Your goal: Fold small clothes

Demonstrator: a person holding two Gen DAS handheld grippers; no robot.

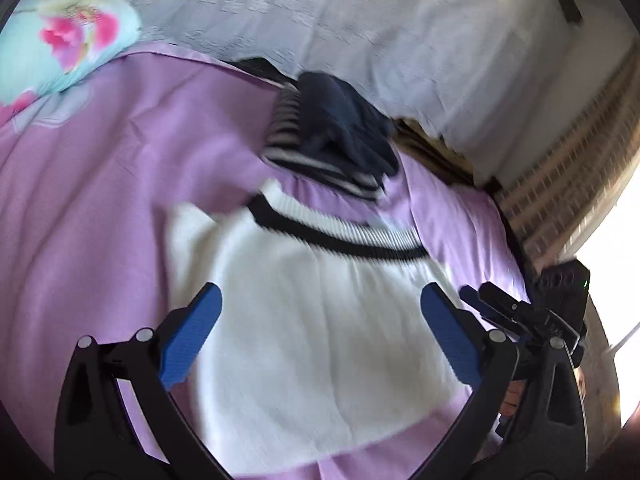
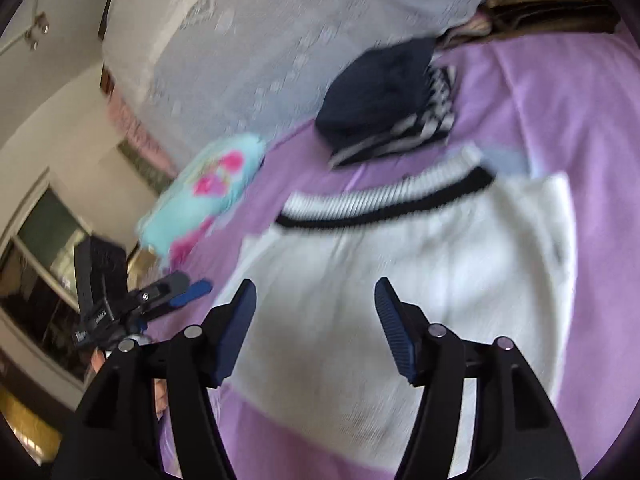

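Both tongs apart and empty: left tongs (image 1: pixel 320 336) spread wide above the white garment, right tongs (image 2: pixel 316 328) likewise parted over the same cloth, nothing between either pair of blue pads. Seen from each wrist, the other tongs off to the side, just past the garment's edge.

White knit top (image 1: pixel 304 320) lying flat on the lilac bed sheet (image 1: pixel 100 200), ribbed black-and-white hem (image 1: pixel 348 236) at the far side, near edge close under the tongs. Already looks partly folded, sides drawn in to a rough rectangle, though blurred and hard to confirm. Beyond it, a small pile of folded clothes (image 1: pixel 332 136), dark blue on top of stripes, apparently finished. Floral pillow (image 1: pixel 68 36) off in the far corner.

Handling, as a judgement: soft, light, fluffy knit; limp when lifted, likely to sag and stretch rather than slip. Best pinched at the two near corners, one per tongs, catching all layers, then carried over toward the ribbed hem. Too shallow a bite risks lifting only the top layer.
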